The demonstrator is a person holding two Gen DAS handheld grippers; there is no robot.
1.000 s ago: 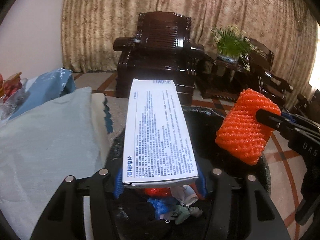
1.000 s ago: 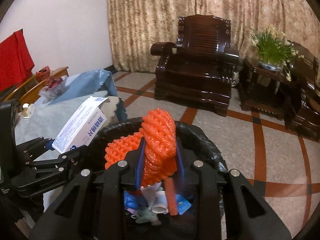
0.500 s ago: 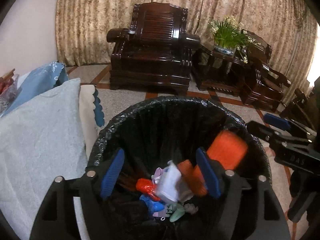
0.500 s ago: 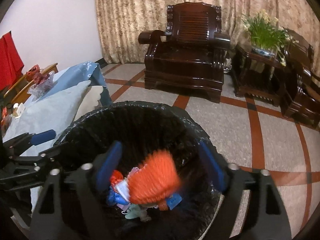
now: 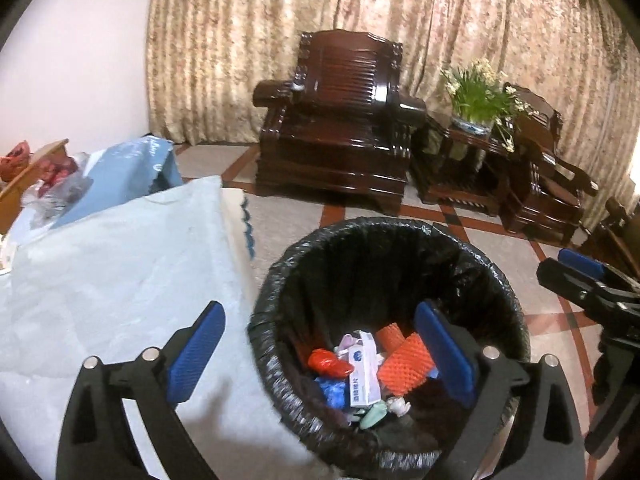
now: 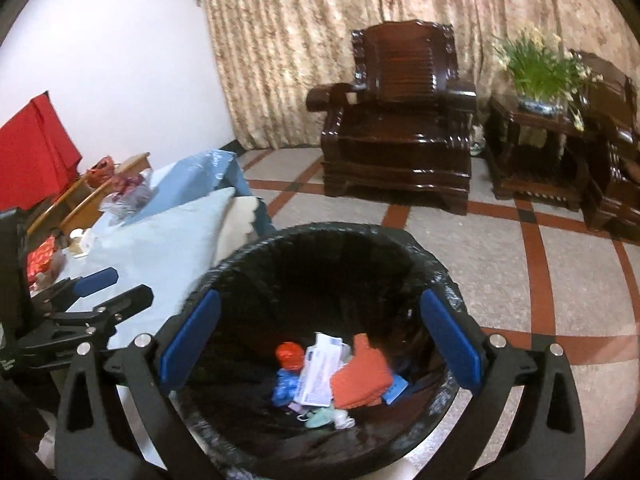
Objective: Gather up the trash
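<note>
A bin lined with a black bag stands on the floor below both grippers. In it lie a white printed box, an orange foam net and other small scraps. My left gripper hangs over the bin's left rim, its jaws opening wide with nothing between them. My right gripper hovers over the bin, jaws also opening and empty. Each view catches the other gripper at its edge: the right gripper and the left gripper.
A table under a pale blue cloth touches the bin's left side, with bags and clutter at its far end. A dark wooden armchair, a side table with a potted plant and another chair stand by the curtain across the tiled floor.
The left gripper let go of the white box and the right gripper let go of the orange foam net; both fell into the bin. Both grippers opened wide and drew up and back.
</note>
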